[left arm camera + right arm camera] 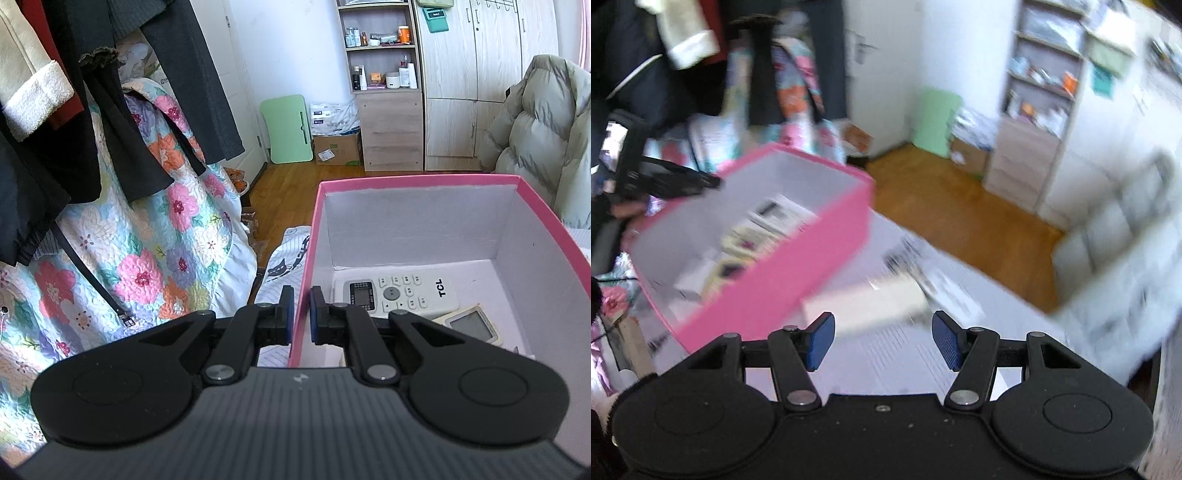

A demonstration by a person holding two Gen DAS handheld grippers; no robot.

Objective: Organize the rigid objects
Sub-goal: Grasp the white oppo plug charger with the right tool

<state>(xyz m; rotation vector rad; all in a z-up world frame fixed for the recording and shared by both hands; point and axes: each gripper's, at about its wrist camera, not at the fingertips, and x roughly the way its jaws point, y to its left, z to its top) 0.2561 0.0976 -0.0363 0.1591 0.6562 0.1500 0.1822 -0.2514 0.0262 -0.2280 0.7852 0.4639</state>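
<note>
While your left gripper (302,314) clamps the pink cardboard box's (417,182) wall, your right gripper (882,341) stands open and empty.

A home bedroom: floral quilt (147,240), hanging clothes (66,122), wardrobe (480,81) and toiletry shelves (380,55) (wooden floor below).

A bed (905,354) covered by a white printed sheet carries a pink box (768,280) near its edge toward the wooden floor (960,214), with a pale, blurred rectangular object (866,304) lying just beside the box.
</note>
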